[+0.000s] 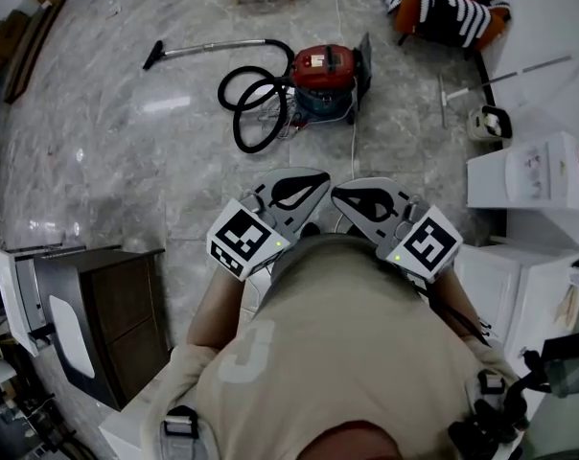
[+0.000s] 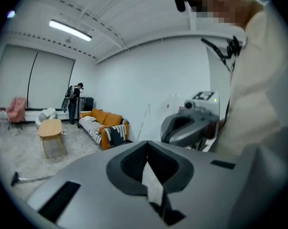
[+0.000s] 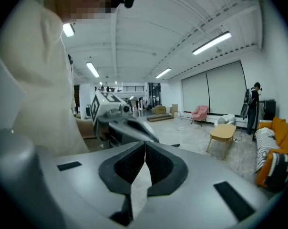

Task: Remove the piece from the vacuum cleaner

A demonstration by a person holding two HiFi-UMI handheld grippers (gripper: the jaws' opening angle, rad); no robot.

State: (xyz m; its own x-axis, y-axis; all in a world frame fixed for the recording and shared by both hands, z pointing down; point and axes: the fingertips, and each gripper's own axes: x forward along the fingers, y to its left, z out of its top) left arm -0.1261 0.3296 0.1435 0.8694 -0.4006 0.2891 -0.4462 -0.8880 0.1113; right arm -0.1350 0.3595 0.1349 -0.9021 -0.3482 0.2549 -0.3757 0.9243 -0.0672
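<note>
The red and black vacuum cleaner [image 1: 323, 75] stands on the marble floor ahead of me. Its black hose [image 1: 254, 103] lies coiled at its left, and the wand [image 1: 208, 50] stretches off to the left. Both grippers are held close to my chest, well short of it. My left gripper [image 1: 318, 182] and right gripper [image 1: 339, 195] point toward each other. Their tips nearly meet. In the left gripper view the jaws [image 2: 147, 144] are shut with nothing between them. The right gripper [image 3: 145, 144] is shut and empty too.
A dark cabinet [image 1: 107, 314] stands at my left and white units [image 1: 529, 171] at my right. An orange sofa with a striped blanket [image 1: 448, 3] sits at the far right. A small white bin [image 1: 489, 121] stands near it. A wooden table [image 3: 222, 135] is farther off.
</note>
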